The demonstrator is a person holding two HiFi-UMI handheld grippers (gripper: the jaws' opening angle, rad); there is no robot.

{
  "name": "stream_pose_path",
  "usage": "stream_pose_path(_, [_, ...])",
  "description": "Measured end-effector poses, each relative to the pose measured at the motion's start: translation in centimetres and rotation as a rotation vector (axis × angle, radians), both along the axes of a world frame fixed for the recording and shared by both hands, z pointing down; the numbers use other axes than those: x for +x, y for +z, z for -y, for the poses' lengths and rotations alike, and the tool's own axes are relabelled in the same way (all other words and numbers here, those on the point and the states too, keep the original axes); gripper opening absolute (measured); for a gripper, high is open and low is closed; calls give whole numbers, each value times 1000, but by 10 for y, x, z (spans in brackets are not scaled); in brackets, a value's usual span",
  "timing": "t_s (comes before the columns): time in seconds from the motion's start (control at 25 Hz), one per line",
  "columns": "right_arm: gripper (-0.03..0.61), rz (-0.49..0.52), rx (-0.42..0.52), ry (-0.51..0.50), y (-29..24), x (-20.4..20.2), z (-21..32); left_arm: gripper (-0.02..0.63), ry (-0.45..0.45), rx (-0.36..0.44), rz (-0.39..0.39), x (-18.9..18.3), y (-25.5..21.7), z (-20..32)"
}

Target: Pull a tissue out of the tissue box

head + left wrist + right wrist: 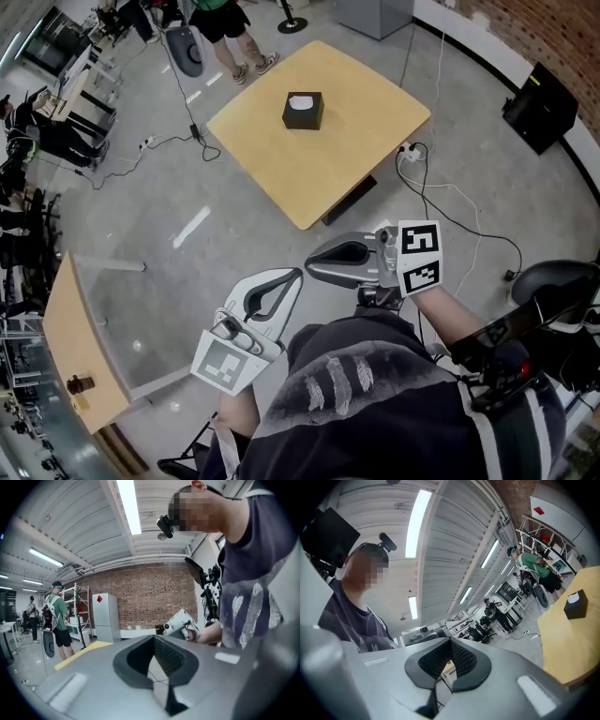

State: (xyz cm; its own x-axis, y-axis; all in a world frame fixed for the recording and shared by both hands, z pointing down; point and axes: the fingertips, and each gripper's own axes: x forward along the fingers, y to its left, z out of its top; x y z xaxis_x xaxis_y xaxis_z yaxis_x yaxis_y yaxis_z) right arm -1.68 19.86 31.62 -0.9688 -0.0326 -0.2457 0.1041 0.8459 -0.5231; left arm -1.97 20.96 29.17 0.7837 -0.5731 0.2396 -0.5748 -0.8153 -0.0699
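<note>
Close in by the person's (pixel 375 403) chest, the left gripper (pixel 296 276) and right gripper (pixel 310 266) are both clenched on nothing, tips near each other, well short of the wooden table (pixel 375 131). Farther off, the black tissue box (pixel 303 111) sits near the table's middle, white tissue (pixel 301 99) showing on top.

Black tissue box (pixel 303 111) w/ white tissue showing at top, upright, mid wooden table (pixel 356 150).

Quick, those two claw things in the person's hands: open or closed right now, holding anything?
Left grey gripper: closed, holding nothing.
Right grey gripper: closed, holding nothing.
</note>
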Motion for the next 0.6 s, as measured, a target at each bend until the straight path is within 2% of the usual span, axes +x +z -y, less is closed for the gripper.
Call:
stream_pose_path(0.12, [-5,-7,-9,-20,5,13,13,0,-59,-35,-37,9,4,24])
stream_pose_path(0.24, [-6,-41,-7,-6,11,18,21,0,-69,-55,-88,8,6,35])
stream_pose_path(0.36, [-5,-62,-8,22,16,23,32,0,-94,-59,-96,4,12,49])
stream_pose_path(0.52, [-2,-95,-108,85,29,31,62,0,-119,-81,-135,-1,21,79])
stream_pose_path(0.6, [-2,-116,-122,119,33,36,74,0,-107,-100,-161,0,24,89])
